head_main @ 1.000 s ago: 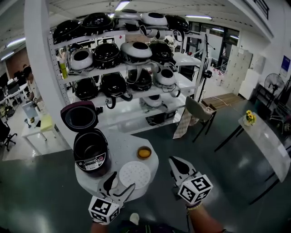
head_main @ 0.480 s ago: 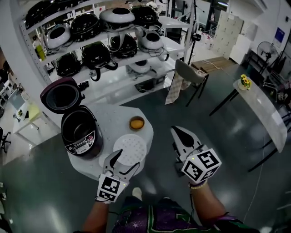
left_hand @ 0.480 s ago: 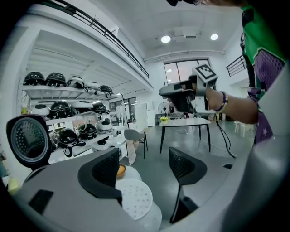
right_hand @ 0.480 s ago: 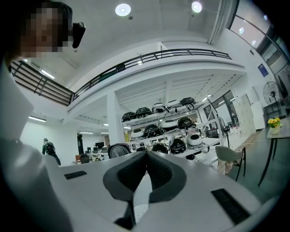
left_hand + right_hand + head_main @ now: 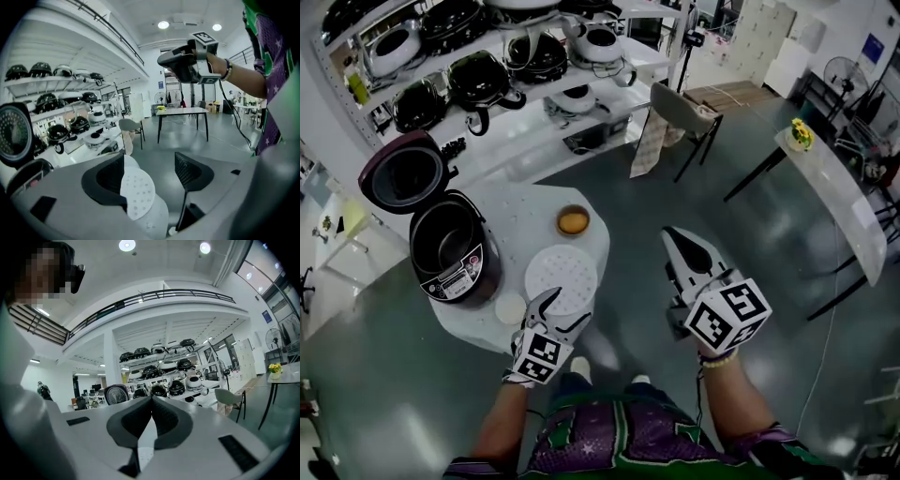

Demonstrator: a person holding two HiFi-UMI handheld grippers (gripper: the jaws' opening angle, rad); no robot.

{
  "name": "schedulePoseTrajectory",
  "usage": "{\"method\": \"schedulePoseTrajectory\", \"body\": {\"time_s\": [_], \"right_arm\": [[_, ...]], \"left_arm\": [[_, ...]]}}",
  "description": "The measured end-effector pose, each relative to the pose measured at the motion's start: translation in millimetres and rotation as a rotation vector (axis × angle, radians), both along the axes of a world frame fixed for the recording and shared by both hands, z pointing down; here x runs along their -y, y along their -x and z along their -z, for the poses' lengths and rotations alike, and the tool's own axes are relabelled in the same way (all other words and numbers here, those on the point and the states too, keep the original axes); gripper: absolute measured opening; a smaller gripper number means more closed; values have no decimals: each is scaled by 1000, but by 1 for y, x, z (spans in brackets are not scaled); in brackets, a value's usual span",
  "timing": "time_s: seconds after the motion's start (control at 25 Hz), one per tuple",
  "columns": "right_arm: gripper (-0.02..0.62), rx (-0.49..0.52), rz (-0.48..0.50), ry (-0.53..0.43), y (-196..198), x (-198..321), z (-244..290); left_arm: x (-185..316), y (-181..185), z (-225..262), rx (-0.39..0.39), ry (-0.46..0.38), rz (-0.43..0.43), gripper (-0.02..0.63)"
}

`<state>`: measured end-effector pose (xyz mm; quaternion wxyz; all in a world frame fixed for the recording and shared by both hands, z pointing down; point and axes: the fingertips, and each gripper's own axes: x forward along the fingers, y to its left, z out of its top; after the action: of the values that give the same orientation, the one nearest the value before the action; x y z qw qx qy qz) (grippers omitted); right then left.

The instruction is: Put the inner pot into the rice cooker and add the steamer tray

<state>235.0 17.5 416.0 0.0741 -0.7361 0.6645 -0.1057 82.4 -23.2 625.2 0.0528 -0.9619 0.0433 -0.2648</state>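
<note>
Left gripper (image 5: 568, 307), jaws apart, aims at the tray (image 5: 562, 277), presumably for pickup; right gripper (image 5: 673, 234), jaws together, hangs clear of the cooker (image 5: 450, 255).

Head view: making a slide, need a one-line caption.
Open left gripper poised at the white steamer tray beside the open rice cooker; right gripper shut, empty.

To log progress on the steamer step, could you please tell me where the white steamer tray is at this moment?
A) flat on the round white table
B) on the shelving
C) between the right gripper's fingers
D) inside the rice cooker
A: the steamer tray lies flat on the table beside the rice cooker, just ahead of the open left gripper, which is not gripping it.
</note>
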Motion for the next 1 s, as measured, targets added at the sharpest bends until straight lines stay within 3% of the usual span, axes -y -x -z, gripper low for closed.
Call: {"method": "schedulePoseTrajectory", "body": {"time_s": [0.16, 0.44, 0.64, 0.84, 1.0], "right_arm": [[6, 18, 6, 12, 7, 3, -10], [5, 88, -30, 27, 11, 2, -29], [6, 131, -49, 47, 14, -7, -44], [5, 182, -93, 53, 8, -19, -58], [5, 194, -129, 55, 5, -27, -62]], "left_arm": [[12, -1, -32, 10, 105, 25, 356], [16, 2, -108, 159, 130, -31, 356], [14, -9, -145, 198, 152, -75, 356], [22, -20, -171, 289, 103, -125, 354], [25, -24, -188, 329, 111, -143, 329]]}}
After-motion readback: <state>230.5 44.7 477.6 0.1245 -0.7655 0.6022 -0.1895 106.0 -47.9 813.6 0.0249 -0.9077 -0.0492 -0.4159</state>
